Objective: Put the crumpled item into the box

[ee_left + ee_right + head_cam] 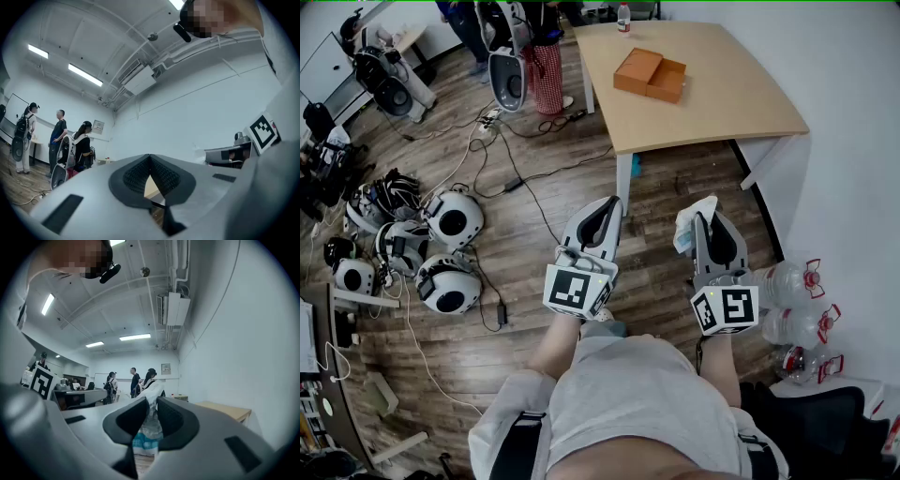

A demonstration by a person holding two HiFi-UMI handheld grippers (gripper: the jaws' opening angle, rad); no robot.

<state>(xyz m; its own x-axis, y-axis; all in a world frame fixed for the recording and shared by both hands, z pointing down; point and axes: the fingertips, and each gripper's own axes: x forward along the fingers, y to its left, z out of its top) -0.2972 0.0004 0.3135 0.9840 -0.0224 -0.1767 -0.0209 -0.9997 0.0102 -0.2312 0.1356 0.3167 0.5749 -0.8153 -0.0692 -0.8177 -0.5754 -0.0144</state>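
My right gripper (705, 217) is clamped on the crumpled white plastic wrapper with blue print (148, 427), which sticks up between the pads and hangs out to the left of them. My left gripper (605, 214) has its tips pressed together on nothing. The open orange-brown cardboard box (650, 74) sits on the light wooden table (722, 112), well ahead of me and a little left of my right gripper's line. I judge I must carry the wrapper forward and slightly leftward.
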